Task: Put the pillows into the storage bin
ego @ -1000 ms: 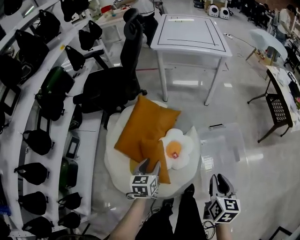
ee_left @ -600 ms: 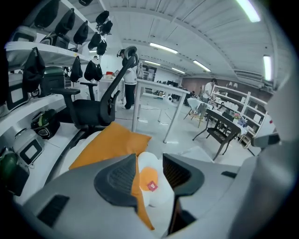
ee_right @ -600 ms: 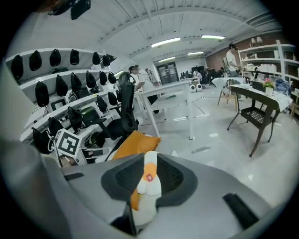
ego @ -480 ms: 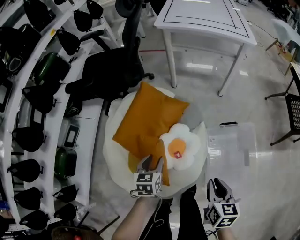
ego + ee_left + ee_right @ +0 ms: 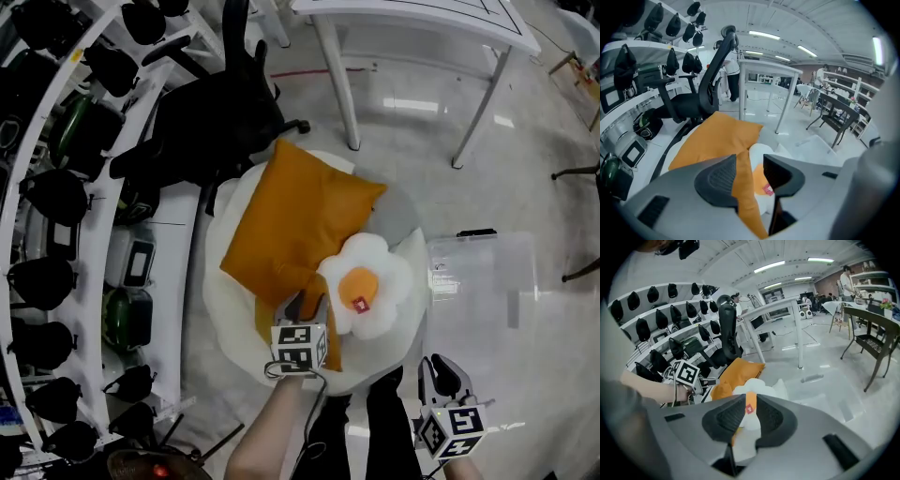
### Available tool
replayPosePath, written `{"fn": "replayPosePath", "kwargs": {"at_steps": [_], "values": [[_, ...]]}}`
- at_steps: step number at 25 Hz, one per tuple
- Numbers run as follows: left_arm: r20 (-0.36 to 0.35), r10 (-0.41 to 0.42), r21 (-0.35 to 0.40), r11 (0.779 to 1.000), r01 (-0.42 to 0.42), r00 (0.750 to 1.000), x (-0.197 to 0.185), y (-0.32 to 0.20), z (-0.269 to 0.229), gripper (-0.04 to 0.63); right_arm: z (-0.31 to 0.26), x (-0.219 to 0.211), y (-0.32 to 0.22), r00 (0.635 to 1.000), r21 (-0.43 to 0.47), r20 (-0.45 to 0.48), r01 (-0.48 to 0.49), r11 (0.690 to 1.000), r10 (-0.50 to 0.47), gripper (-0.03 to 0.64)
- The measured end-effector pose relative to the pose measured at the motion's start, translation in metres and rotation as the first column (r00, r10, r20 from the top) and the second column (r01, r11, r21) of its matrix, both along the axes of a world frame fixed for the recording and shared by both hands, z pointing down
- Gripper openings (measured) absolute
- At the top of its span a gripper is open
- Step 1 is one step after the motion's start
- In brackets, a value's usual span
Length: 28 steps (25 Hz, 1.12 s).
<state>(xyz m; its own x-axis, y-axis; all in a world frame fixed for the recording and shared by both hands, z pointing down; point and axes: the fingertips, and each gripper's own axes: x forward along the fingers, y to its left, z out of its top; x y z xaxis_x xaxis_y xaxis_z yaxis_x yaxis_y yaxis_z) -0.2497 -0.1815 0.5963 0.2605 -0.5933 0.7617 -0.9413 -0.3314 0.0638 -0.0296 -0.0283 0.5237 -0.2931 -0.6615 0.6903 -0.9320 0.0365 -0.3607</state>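
A large orange pillow (image 5: 298,220) lies on a round white cushion (image 5: 223,305), with a fried-egg pillow (image 5: 367,284) against its near right corner. A smaller orange pillow (image 5: 331,347) lies below them. My left gripper (image 5: 306,305) stands open over that small pillow. Its folded edge (image 5: 740,187) runs between the jaws and touches only the left one. My right gripper (image 5: 441,371) hangs lower right, apart from the pillows. Its jaws are closing with nothing between them; the egg pillow (image 5: 754,387) shows beyond the gap. The clear storage bin (image 5: 487,281) sits right of the cushion.
A black office chair (image 5: 220,122) stands just beyond the cushion. A white table's legs (image 5: 337,89) rise behind it. A curved white rack with several black bags (image 5: 56,197) runs along the left. My legs and shoes (image 5: 375,412) are between the grippers.
The head view has tilted, so the pillows and bin sit a little higher and farther right. The right gripper's jaws look narrower. The left gripper stays at the small orange pillow.
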Motion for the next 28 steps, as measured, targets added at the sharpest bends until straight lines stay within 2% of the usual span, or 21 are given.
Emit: {"fn": "replayPosePath", "kwargs": {"at_steps": [4,8,14,17,18,20,23,28], "values": [[0.044,-0.017,-0.021,1.0,0.018,0.999,0.0,-0.01,0.029,0.177,0.02,0.003,-0.008,1.0,-0.005,0.006,0.009,1.0,-0.009,0.069],[0.134,0.027,-0.057,0.998,-0.02,0.991,-0.003,-0.019,0.05,0.178,0.03,0.001,-0.016,0.999,-0.004,0.015,0.028,1.0,-0.028,0.066],[0.28,0.104,-0.121,0.99,-0.072,0.954,-0.011,-0.03,0.073,0.176,0.037,-0.001,-0.013,1.0,-0.026,0.025,0.017,1.0,-0.016,0.064],[0.344,0.137,-0.163,0.983,-0.085,0.929,-0.015,-0.034,0.082,0.108,0.04,0.0,-0.007,1.0,-0.041,0.029,0.004,0.999,-0.002,0.063],[0.346,0.146,-0.175,0.981,-0.09,0.927,-0.014,-0.034,0.083,0.08,0.041,0.001,-0.005,1.0,-0.047,0.03,-0.003,0.999,0.005,0.063],[0.314,0.143,-0.187,0.979,-0.087,0.939,-0.012,-0.032,0.082,0.049,0.042,0.002,0.0,0.999,-0.057,0.03,-0.019,0.998,0.021,0.061],[0.245,0.116,-0.176,0.982,-0.074,0.963,-0.009,-0.021,0.072,0.038,0.041,0.003,0.006,0.998,-0.071,0.032,-0.047,0.996,0.049,0.058],[0.174,0.13,-0.162,0.981,-0.102,0.976,-0.002,0.012,0.052,0.032,0.036,0.007,0.019,0.994,-0.071,0.03,-0.102,0.992,0.104,0.055]]}}
